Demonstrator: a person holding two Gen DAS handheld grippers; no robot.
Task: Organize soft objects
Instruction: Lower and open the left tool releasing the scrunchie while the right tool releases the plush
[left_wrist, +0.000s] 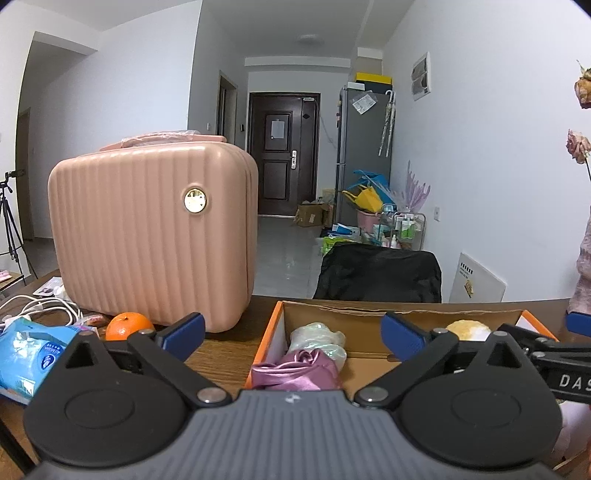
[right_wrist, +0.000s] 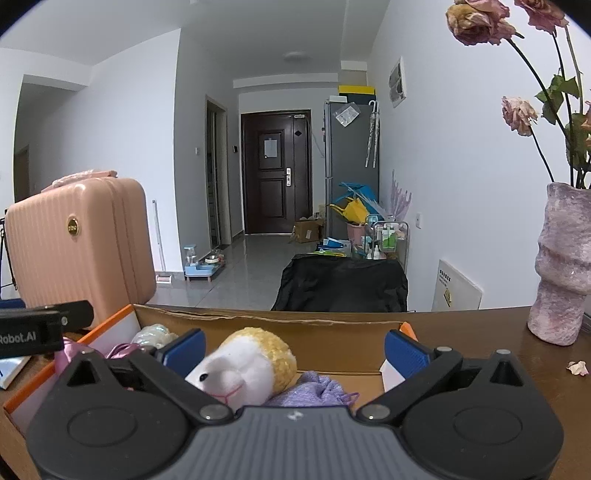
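Soft things sit inside the cardboard box (left_wrist: 369, 314) at the near edge of the wooden table (left_wrist: 229, 354): a plush toy (right_wrist: 251, 362) with a white face and yellow woolly back, a lilac knitted pouch (right_wrist: 317, 387) touching it on the side nearest the camera, and toward the box's left end a pink satin cloth (left_wrist: 299, 369) with a pale crinkly bundle (left_wrist: 317, 339) just behind it.

Both tools hover at the box's near wall. The left gripper (left_wrist: 291, 332) has its jaws spread wide over the satin cloth, pads clear of it and holding nothing. The right gripper (right_wrist: 293, 349) is likewise wide open, with the plush toy lying between its fingers but not pressed by either pad. Each tool points forward and slightly downward into the box, and the two sit side by side, close together.

The risks, as I judge them: the tools are near enough that a sideways reach could knock one against the other. Closing on the plush toy may also snag the pouch or its drawstring and drag both out. The satin looks slippery and could slide from a shallow pinch. A push against the light box might shove it toward the pink case (left_wrist: 155, 236) or the vase (right_wrist: 561, 266) at the table's right edge.
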